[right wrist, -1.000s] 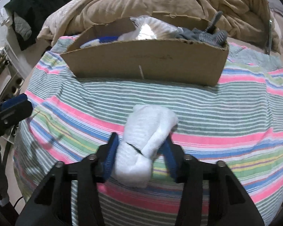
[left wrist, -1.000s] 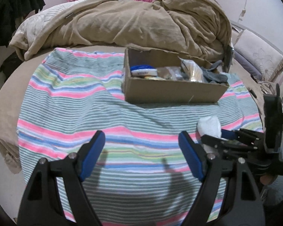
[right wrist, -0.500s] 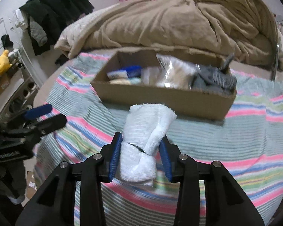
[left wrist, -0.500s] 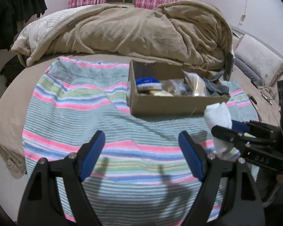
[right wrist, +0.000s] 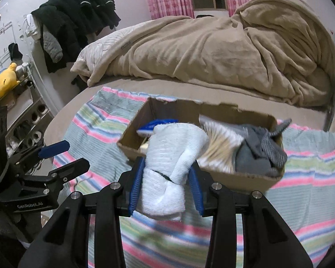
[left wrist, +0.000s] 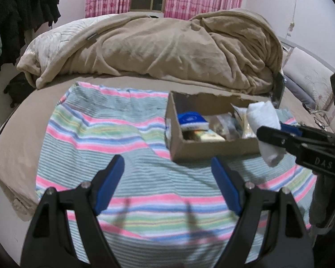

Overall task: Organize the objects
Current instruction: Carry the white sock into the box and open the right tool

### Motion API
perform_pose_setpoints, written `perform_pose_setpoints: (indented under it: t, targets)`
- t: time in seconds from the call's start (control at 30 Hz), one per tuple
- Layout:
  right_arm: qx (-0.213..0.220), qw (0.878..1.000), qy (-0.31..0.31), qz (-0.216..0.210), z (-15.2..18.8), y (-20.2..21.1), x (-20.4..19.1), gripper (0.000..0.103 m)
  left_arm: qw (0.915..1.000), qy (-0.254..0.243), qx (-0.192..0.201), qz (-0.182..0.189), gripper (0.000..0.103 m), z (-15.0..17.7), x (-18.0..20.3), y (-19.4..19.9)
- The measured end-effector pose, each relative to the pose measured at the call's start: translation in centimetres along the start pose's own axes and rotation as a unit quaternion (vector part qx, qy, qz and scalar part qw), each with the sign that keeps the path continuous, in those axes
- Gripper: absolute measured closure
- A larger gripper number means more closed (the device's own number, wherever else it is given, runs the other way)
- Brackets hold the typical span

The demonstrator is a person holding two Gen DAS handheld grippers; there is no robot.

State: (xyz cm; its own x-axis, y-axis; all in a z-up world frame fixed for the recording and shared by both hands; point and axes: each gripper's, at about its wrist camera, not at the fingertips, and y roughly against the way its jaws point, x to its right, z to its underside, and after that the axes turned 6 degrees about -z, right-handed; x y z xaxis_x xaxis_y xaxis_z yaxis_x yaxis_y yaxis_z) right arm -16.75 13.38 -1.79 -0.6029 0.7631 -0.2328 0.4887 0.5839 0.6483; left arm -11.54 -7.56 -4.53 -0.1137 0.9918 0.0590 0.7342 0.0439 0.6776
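My right gripper (right wrist: 166,178) is shut on a rolled white sock bundle (right wrist: 170,156), lifted off the striped cloth (right wrist: 312,192) just in front of the cardboard box (right wrist: 239,179). The same bundle (left wrist: 264,120) shows at the right of the left wrist view, near the box's (left wrist: 212,149) right end. The box holds a blue-and-white packet (left wrist: 191,120), a shiny packet (right wrist: 221,147) and grey socks (right wrist: 261,151). My left gripper (left wrist: 167,176) stands open over the cloth (left wrist: 89,134), nothing between its blue pads.
A rumpled tan blanket (left wrist: 167,47) fills the back of the bed. Dark clothes (right wrist: 76,29) hang at the left wall, with a shelf and a yellow plush toy (right wrist: 5,79) below them. A metal bed frame post (right wrist: 331,109) stands at the right.
The right gripper has risen with the white sock bundle off the cloth, toward the box. The left gripper has drawn back and up a little, staying open.
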Motion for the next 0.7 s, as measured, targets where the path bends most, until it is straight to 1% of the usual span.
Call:
perform_pose_setpoints:
  t: [0.17, 0.33, 0.7]
  targets:
    - [-0.001, 1.0, 0.006, -0.003, -1.9, -1.7, 0.6, 0.062, 1.0, 0.003, 0.004, -0.002, 0.021, -1.1, -0.6, -1.0]
    - [-0.008, 1.0, 0.01, -0.002, -3.2, -3.4, 1.1, 0.062, 1.0, 0.0, 0.004, -0.005, 0.021, -1.8, -0.8, -2.2]
    - [-0.034, 0.999, 0.007, 0.004, -4.2, -8.1, 2.4, 0.062, 0.9998, 0.011, -0.015, 0.002, 0.021, -1.9, -1.2, -5.3]
